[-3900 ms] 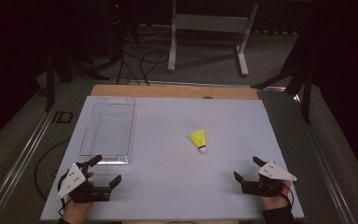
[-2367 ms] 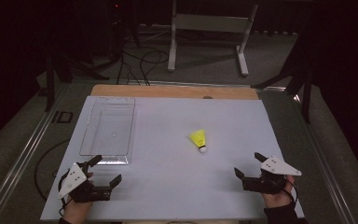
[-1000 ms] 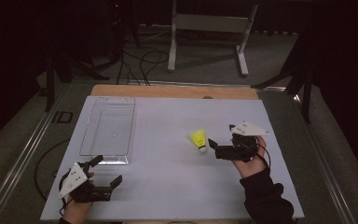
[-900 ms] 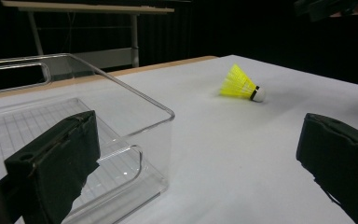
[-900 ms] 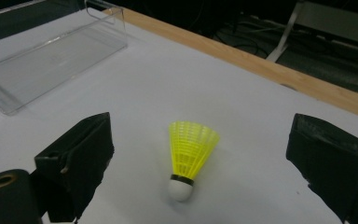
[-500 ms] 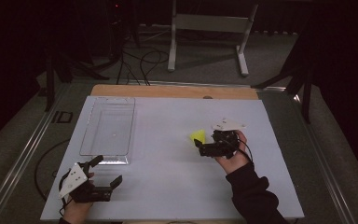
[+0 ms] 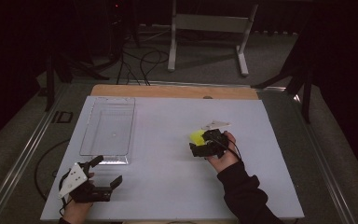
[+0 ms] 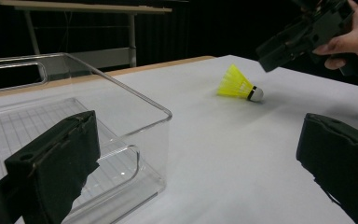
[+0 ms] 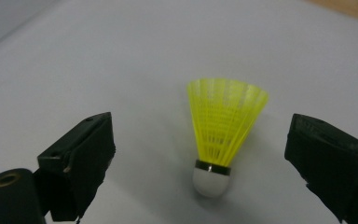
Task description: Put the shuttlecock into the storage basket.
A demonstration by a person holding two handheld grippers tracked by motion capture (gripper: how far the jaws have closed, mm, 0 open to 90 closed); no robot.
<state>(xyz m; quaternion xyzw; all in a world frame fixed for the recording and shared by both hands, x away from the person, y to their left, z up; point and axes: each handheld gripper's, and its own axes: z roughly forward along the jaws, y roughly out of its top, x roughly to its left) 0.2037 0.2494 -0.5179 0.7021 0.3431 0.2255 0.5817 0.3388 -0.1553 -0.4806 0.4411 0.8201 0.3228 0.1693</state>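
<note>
Right tongs (image 9: 200, 154) moved in over shuttlecock (image 9: 223, 128), spread either side, ready to pinch; left tongs (image 7: 103, 172) spread, idle near shuttlecock-side tray (image 7: 107, 128).

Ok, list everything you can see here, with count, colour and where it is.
shuttlecock: one, yellow skirt with white cork, lying on the table right of centre, between the right tool's open jaws
clear bin: one, transparent, empty, on the table's left half
table: one, white top with a wooden far edge
metal stand: one, grey, on the floor beyond the table
cables: several, black, on the floor beyond the table
left tool: one, black, open, near left corner
right tool: one, black, open, over the shuttlecock
</note>
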